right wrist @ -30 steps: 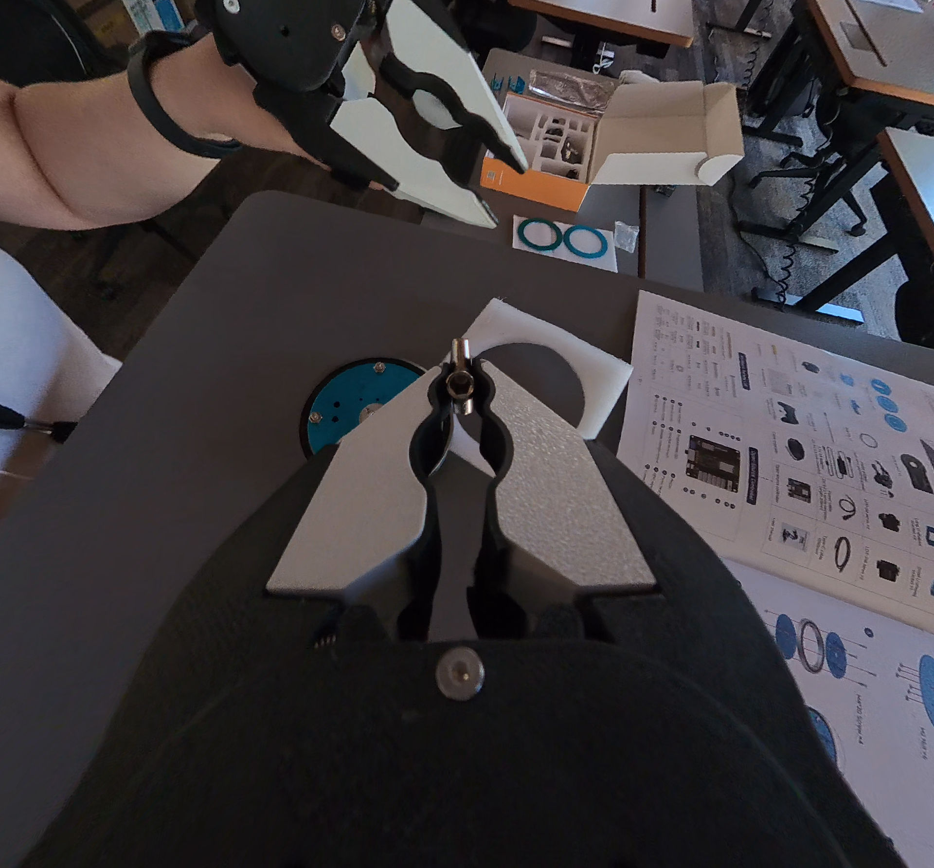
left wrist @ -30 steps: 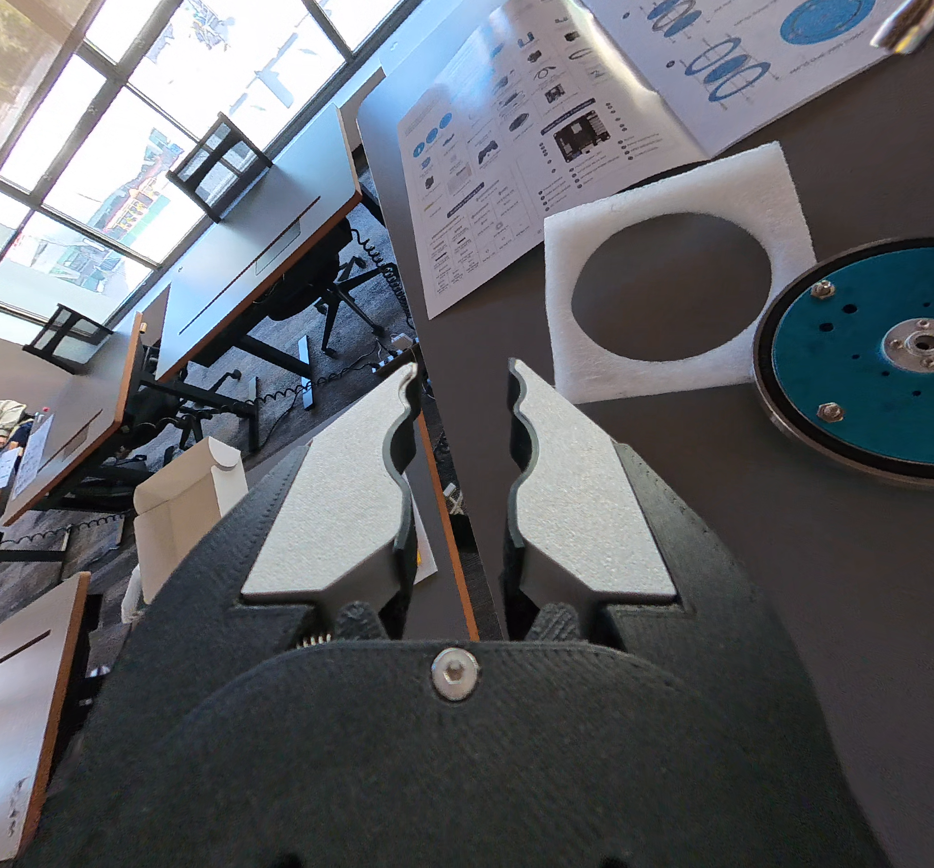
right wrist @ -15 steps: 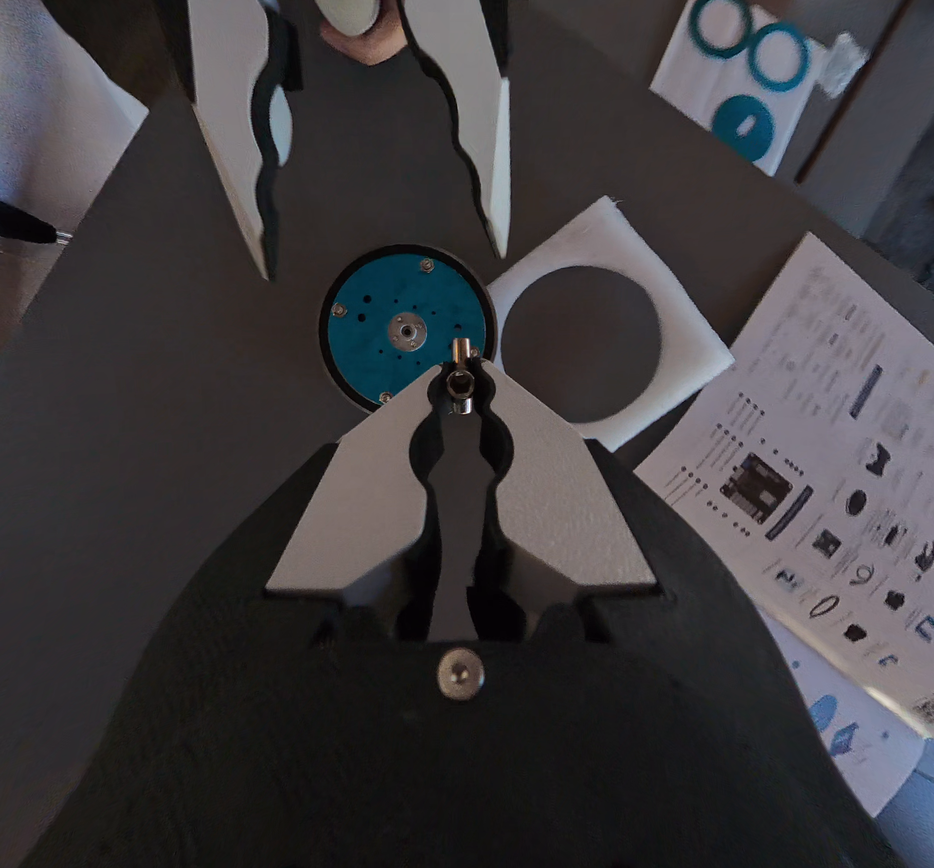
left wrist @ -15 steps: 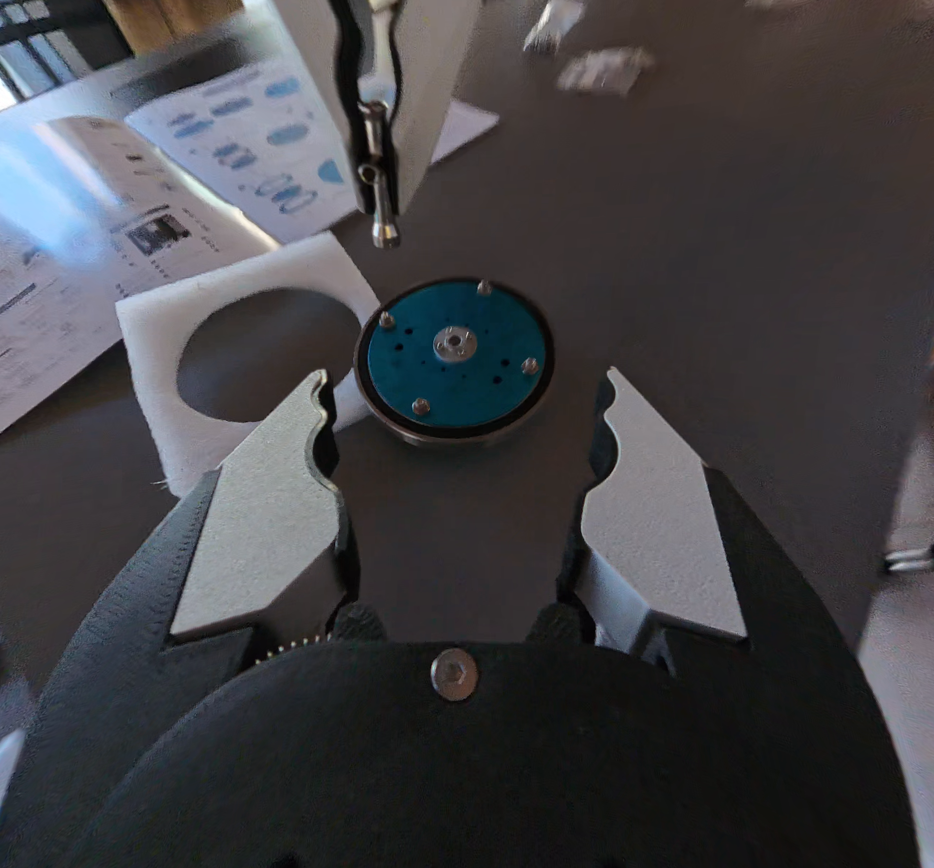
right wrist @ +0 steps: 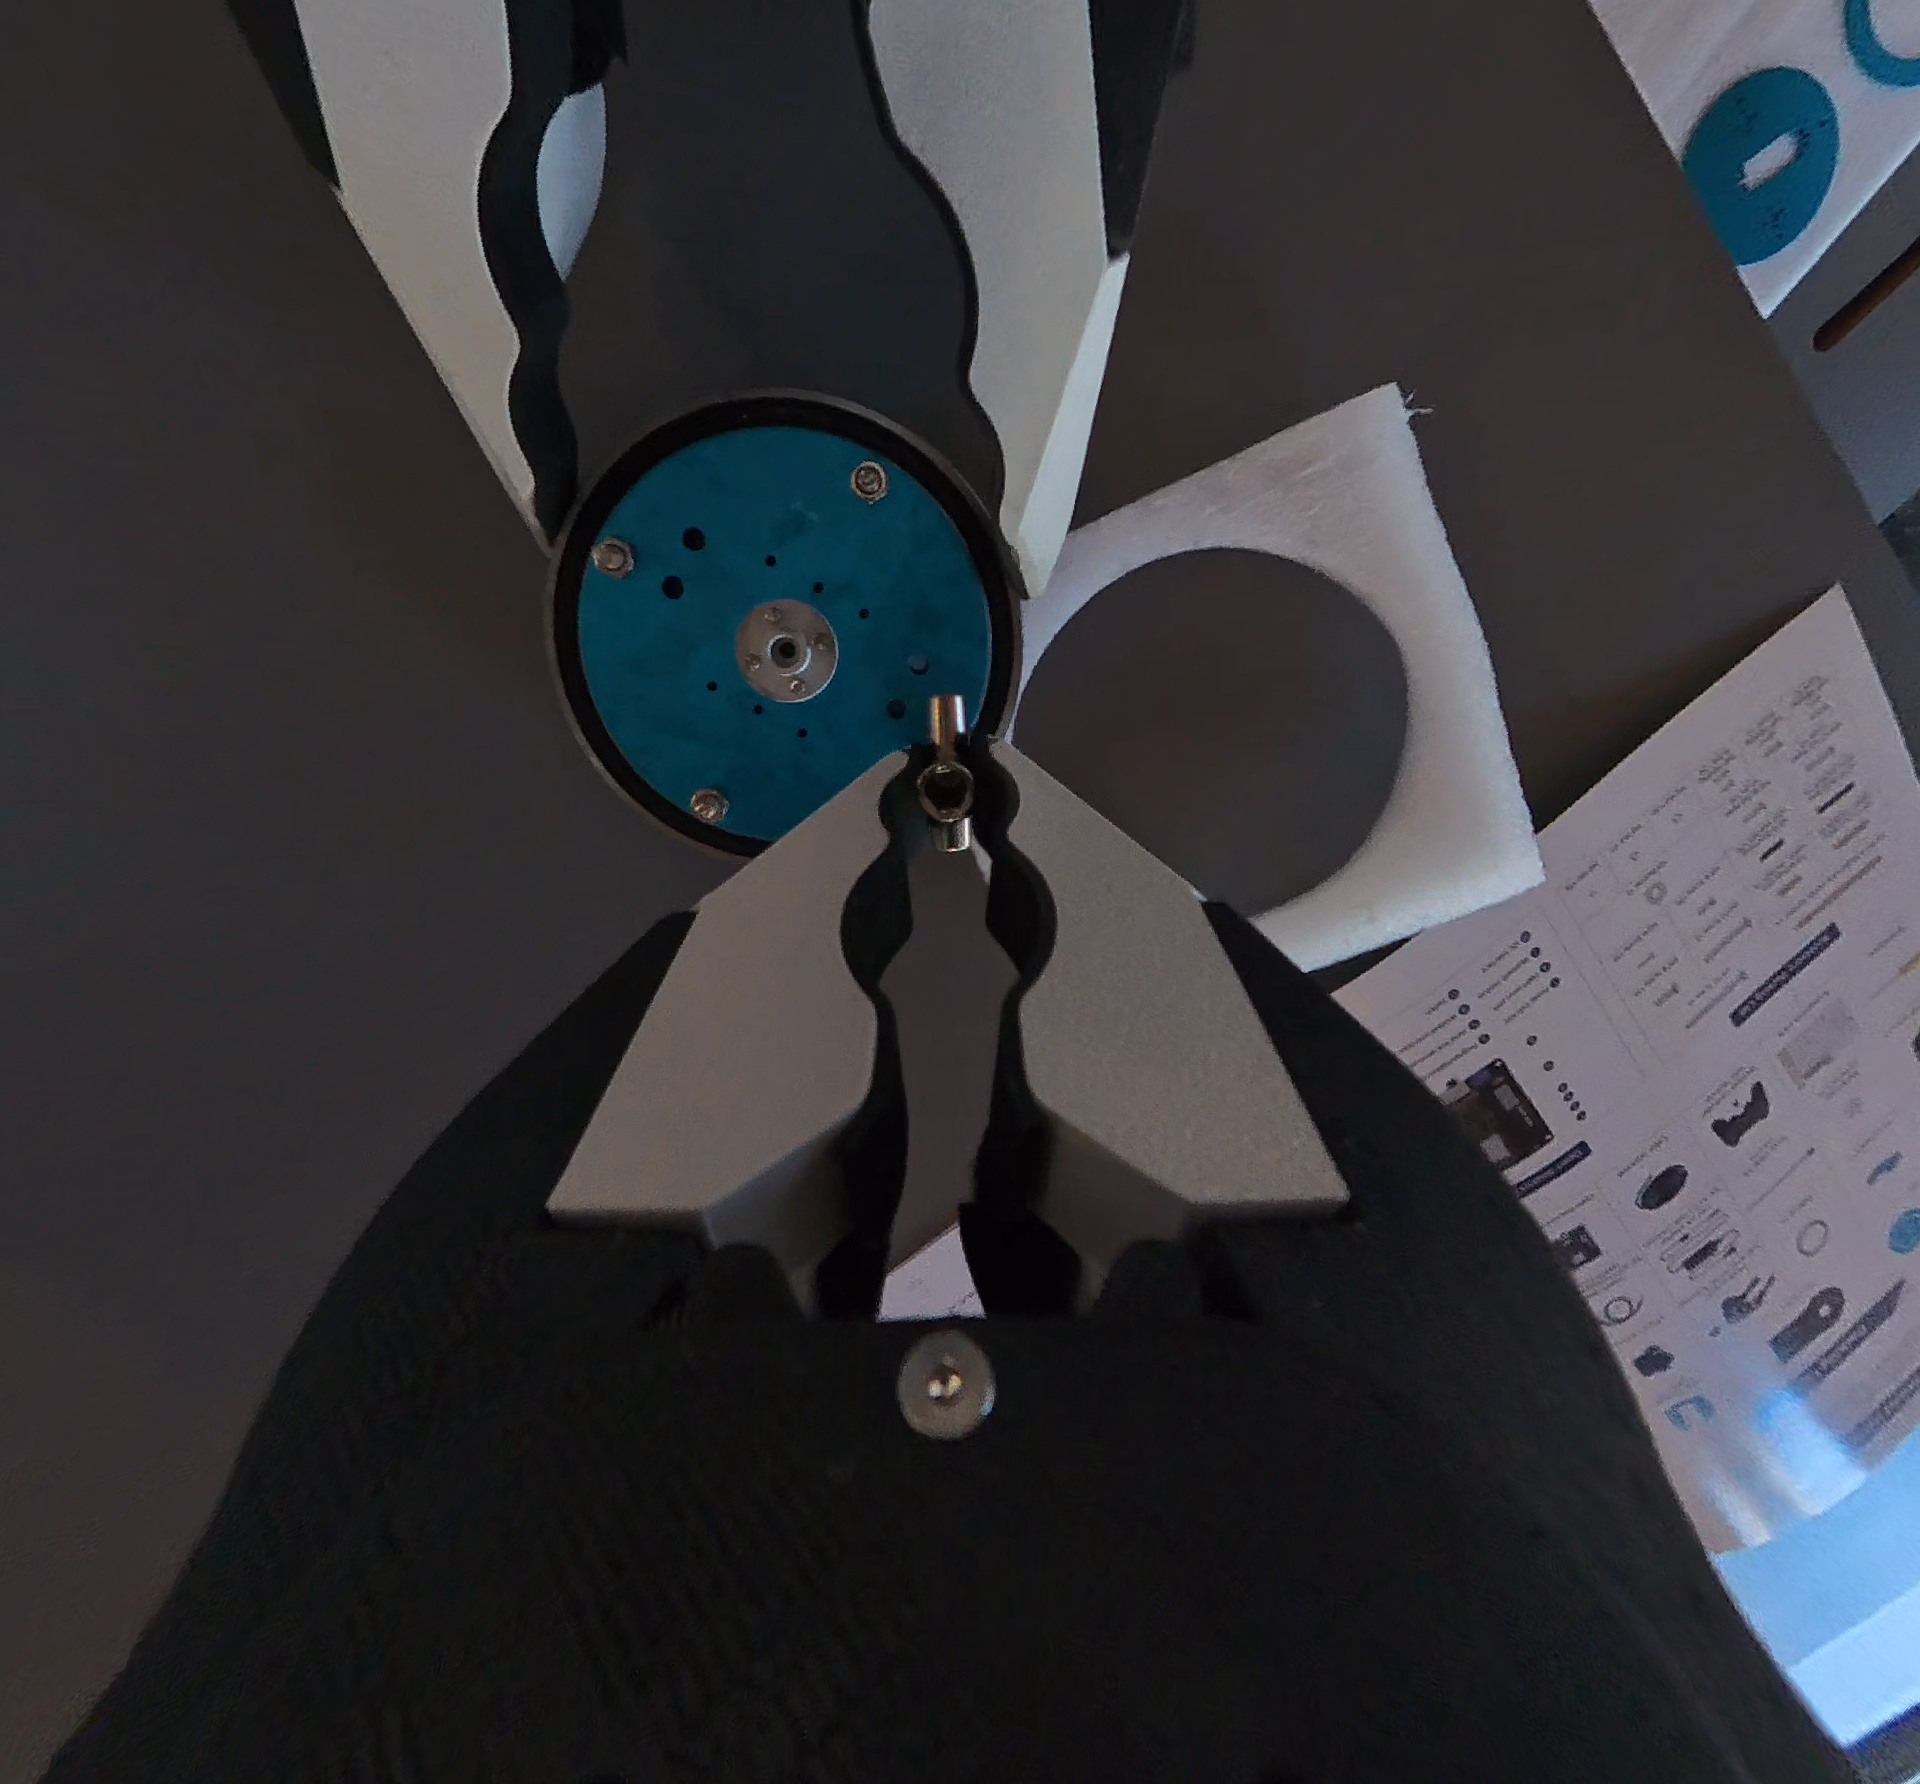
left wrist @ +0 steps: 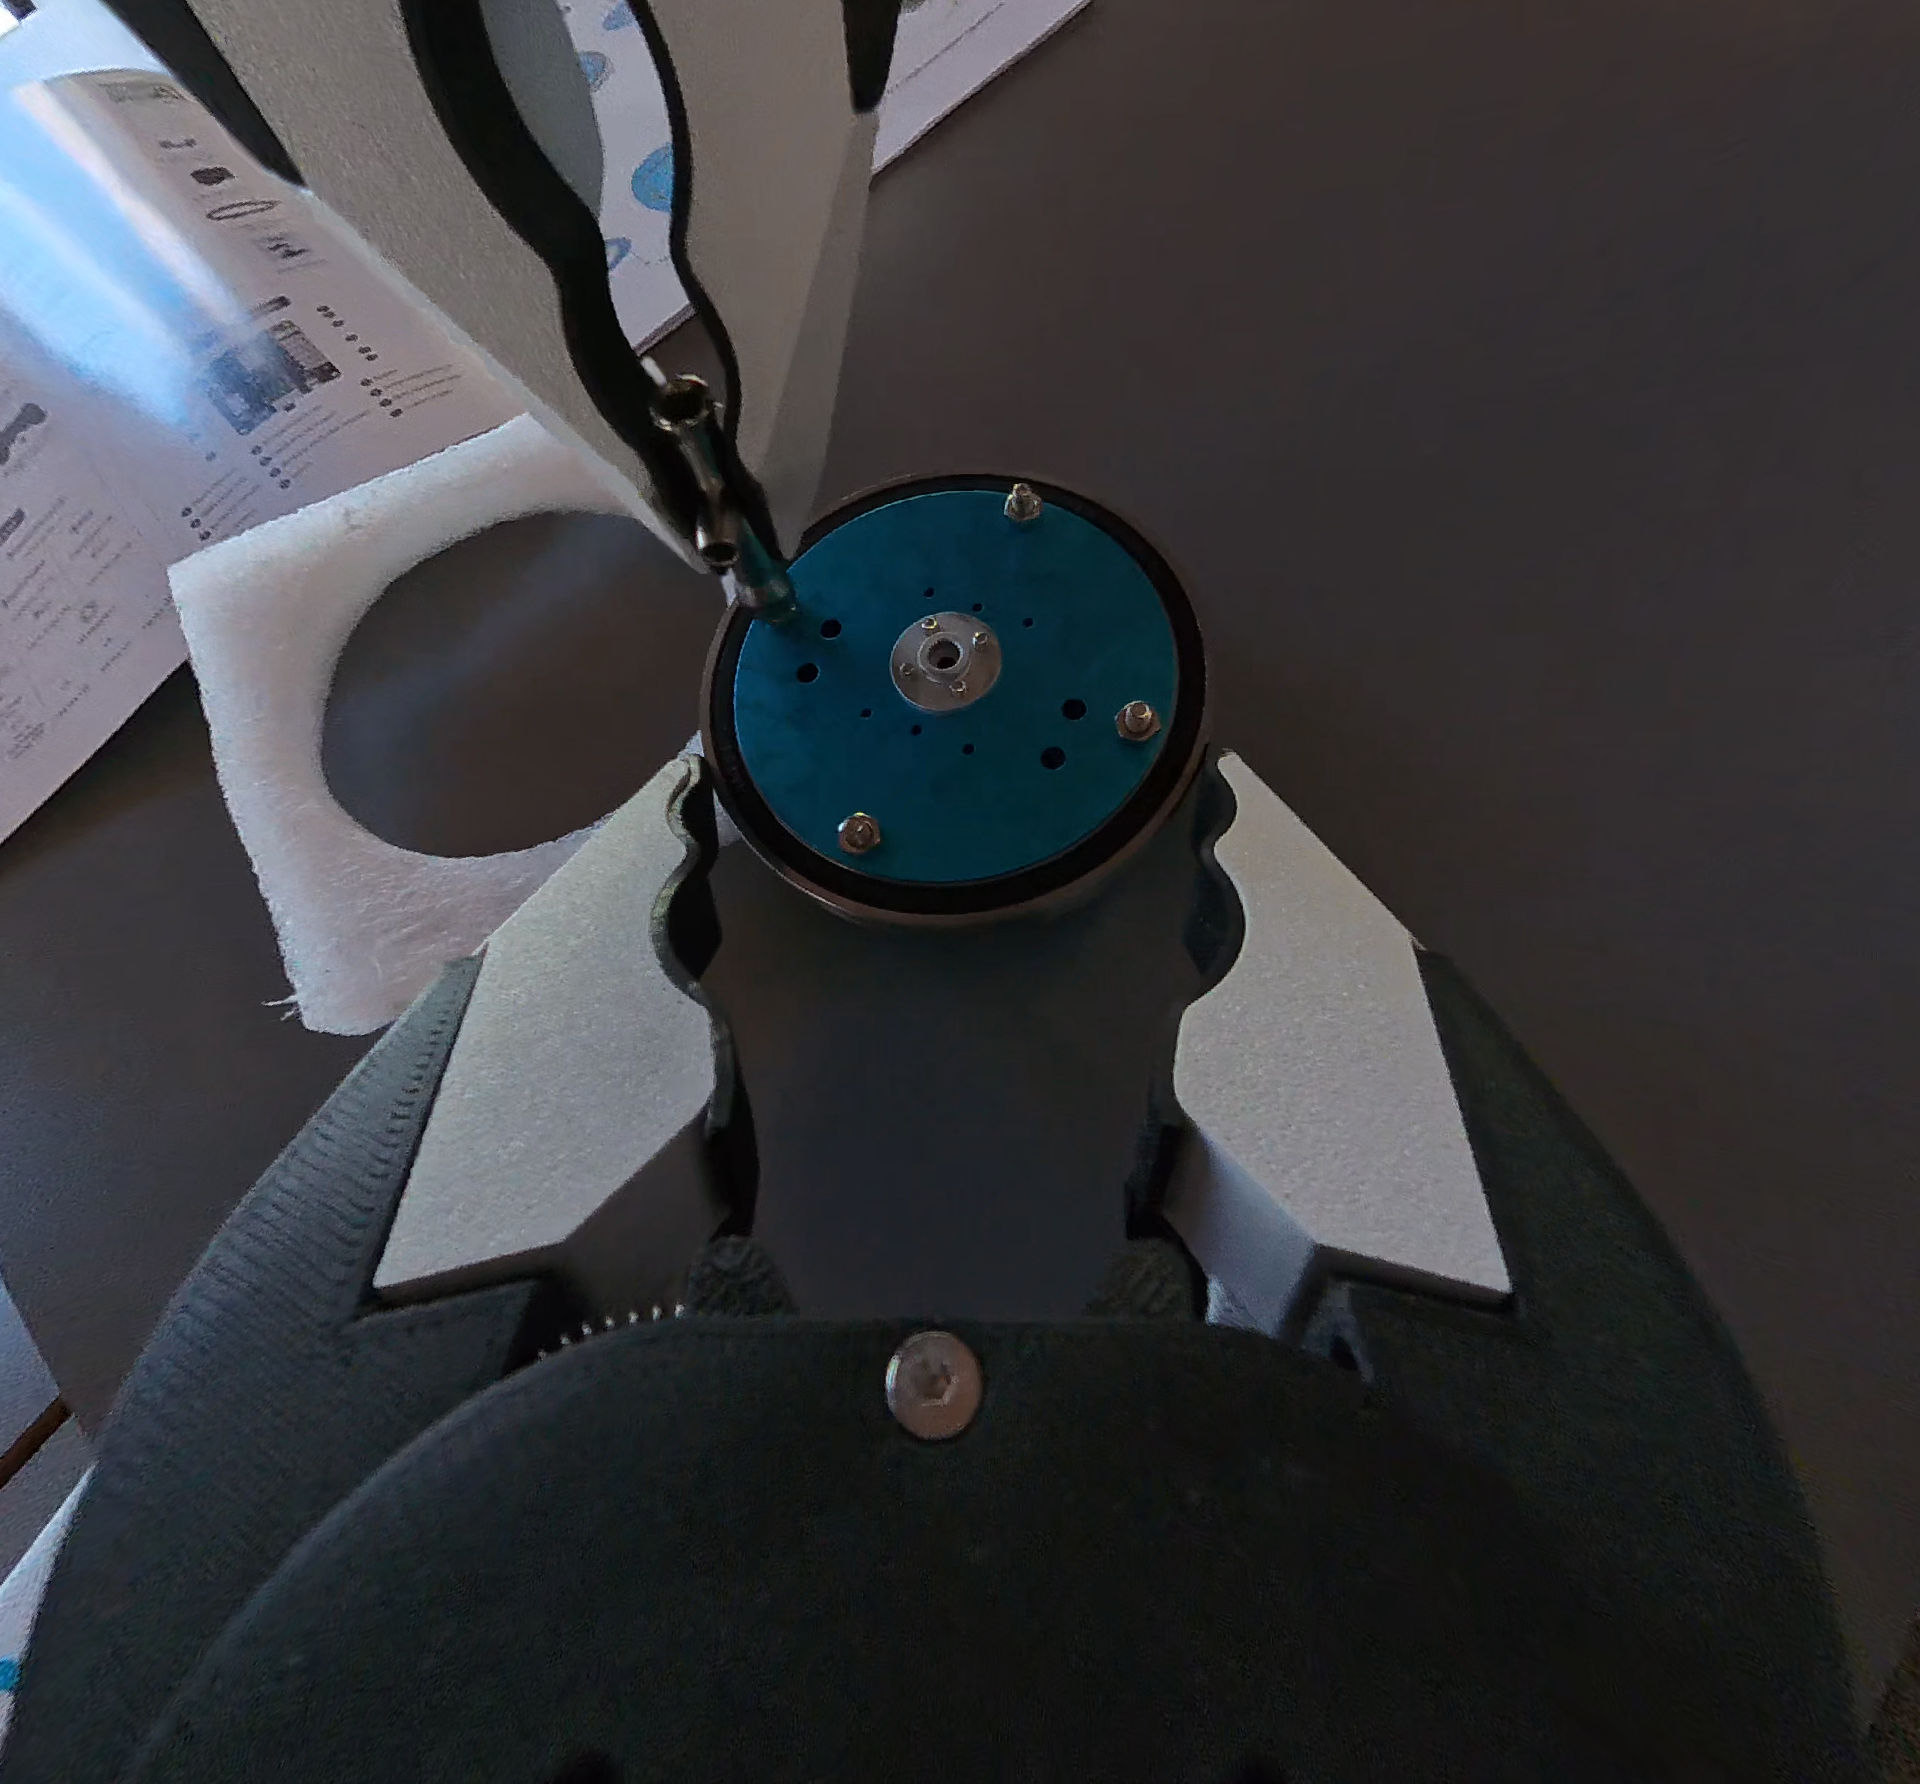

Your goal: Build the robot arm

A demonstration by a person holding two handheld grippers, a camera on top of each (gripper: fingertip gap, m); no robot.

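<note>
Left wrist view. My left gripper has its jaws spread wide, one fingertip on each side of the round disc with a blue face, black ring and metal rim. The tips sit against or just beside its rim; I cannot tell whether they press it. The disc lies flat on the dark grey matte tabletop, face up, with a silver hub at centre and small nuts near its edge. From above comes the right gripper, clenched on a small silver cross-shaped socket wrench. The wrench's long axis slants down and to the right, its lower end on the blue face near the disc's upper-left edge. Just left of the disc lies a white foam square with a round cut-out, and beyond it printed instruction sheets.

Right wrist view. My right gripper grasps the wrench at the fingertips. Its long axis runs away from the camera, the far end over the blue face near the lower-right edge of the disc. The left gripper reaches in from the top, fingers parted around the disc's far side. The foam square touches or nearly touches the disc on the right; the sheets lie lower right. Top right, beyond the tabletop edge, is a white sheet bearing teal rings and a teal disc.
</note>
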